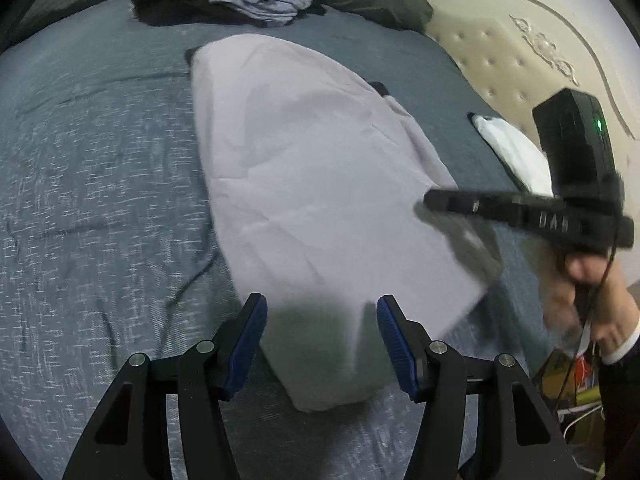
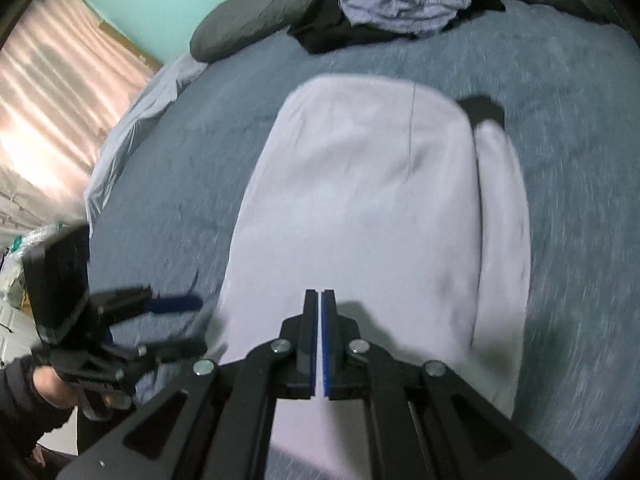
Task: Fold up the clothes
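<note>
Fold in progress on a bed. We see the pale lilac garment [image 1: 320, 184] lying flat near the middle of the bed [image 1: 100, 200], its long axis running from the near edge toward the far end, where the pillows lie. It is already narrowed lengthwise: in the right wrist view one folded-in strip lies along its right side, and a seam line runs down the upper layer.

The left gripper [image 1: 320, 340] hangs over the near end of the garment with its blue ribbed pads [image 1: 250, 340] held moderately apart and nothing between them; the cloth lies straight ahead of and below the fingers. The right gripper [image 2: 319, 344] has its jaws fully together; a thin pale line shows between the pads, but we cannot tell whether any cloth is pinched there. Seen from the left wrist, it sits blurred at the garment's right edge.

We judge that the next fold runs across the long axis, bringing the near end toward the far end; both hands are near that end, the left one centred on it.

The fabric looks soft, matte and lightly creased; the bed cover is a blue-grey heathered weave. A crumpled blue garment [image 2: 404, 0] on dark clothing [image 2: 332, 34] waits at the far edge.
</note>
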Action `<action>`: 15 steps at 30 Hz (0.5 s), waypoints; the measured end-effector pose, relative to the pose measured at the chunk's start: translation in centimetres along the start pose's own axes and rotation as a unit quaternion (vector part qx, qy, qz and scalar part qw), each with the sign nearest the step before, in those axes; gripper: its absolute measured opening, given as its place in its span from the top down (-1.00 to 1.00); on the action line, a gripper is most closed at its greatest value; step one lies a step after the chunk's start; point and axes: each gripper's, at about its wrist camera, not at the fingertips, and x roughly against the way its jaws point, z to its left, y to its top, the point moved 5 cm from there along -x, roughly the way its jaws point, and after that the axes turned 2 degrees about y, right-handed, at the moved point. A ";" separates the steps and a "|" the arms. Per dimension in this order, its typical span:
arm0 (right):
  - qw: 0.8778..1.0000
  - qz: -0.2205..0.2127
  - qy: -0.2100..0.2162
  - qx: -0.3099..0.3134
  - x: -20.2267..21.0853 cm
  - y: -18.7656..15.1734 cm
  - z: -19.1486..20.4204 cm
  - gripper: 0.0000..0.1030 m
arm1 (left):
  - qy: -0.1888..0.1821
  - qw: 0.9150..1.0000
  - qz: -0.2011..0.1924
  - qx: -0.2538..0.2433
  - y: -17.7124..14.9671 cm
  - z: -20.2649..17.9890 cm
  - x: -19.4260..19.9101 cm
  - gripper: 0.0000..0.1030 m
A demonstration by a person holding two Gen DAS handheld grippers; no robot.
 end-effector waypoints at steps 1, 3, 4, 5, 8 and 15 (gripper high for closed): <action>1.000 0.001 -0.005 -0.003 0.0 -0.6 -0.1 0.99 | 0.000 1.000 0.004 -0.005 -0.2 -0.4 -0.3 -0.20; 1.000 0.004 -0.015 -0.008 0.0 -1.9 -0.4 0.99 | 0.003 1.000 0.017 -0.007 -1.2 -1.2 -1.3 -0.20; 1.000 0.005 -0.019 -0.010 0.0 -2.6 -0.5 0.99 | 0.006 1.000 0.022 -0.008 -1.9 -1.8 -1.7 -0.19; 1.000 0.006 -0.024 -0.013 0.1 -3.2 -0.7 0.99 | 0.010 1.000 0.023 -0.012 -2.0 -1.9 -2.2 -0.19; 0.999 0.006 -0.040 -0.020 0.3 -4.8 -1.7 0.99 | 0.014 0.999 0.025 -0.015 -2.8 -1.3 -2.6 -0.19; 0.995 -0.005 -0.064 -0.081 1.7 -6.1 -5.6 1.00 | 0.021 0.999 0.030 -0.017 -4.1 -0.7 -2.0 -0.21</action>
